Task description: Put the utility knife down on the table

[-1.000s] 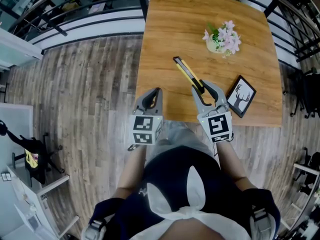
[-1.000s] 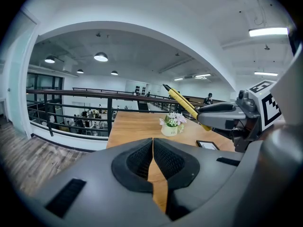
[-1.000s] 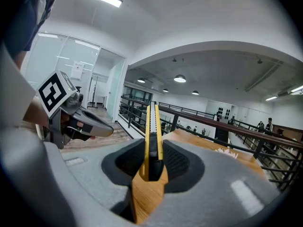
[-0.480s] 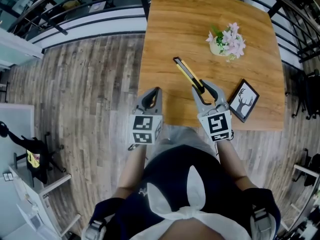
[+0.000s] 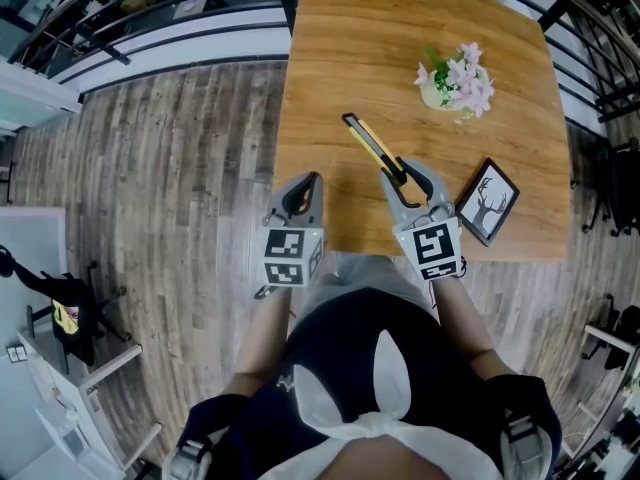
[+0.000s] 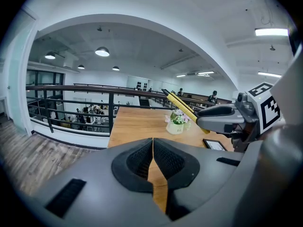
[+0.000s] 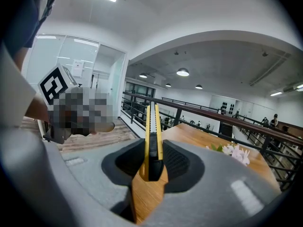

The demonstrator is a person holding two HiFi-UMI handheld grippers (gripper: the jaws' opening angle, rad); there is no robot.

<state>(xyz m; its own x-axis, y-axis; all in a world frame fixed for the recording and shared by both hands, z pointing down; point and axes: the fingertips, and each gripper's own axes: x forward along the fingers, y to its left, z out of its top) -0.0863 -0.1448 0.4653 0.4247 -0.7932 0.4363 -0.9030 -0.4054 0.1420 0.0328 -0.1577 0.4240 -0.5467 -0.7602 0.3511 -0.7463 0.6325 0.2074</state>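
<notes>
My right tongs (image 5: 408, 174) are clenched on the utility knife (image 5: 374, 146). The pads grip the black near end of its yellow body, edge up between the jaws. The rest of the knife sticks out past the tips and points far and a bit left over the wooden table (image 5: 340, 58). From the left gripper view the knife is in the air, clear of the tabletop, not lying on it.

My left tongs (image 5: 305, 184) are closed with nothing in them, the pads meeting along a thin line. They hover at the near left edge of the table, well left of the right tongs, level with them.

On the table, a small pot of pink flowers (image 5: 455, 78) stands far right of the knife, apart from it. A black picture frame (image 5: 487, 200) with a deer drawing lies flat near the near right edge, just right of my right tongs, not touching them.

Plank floor to the left of the table, and a dark railing (image 5: 150, 23) beyond the far side.
</notes>
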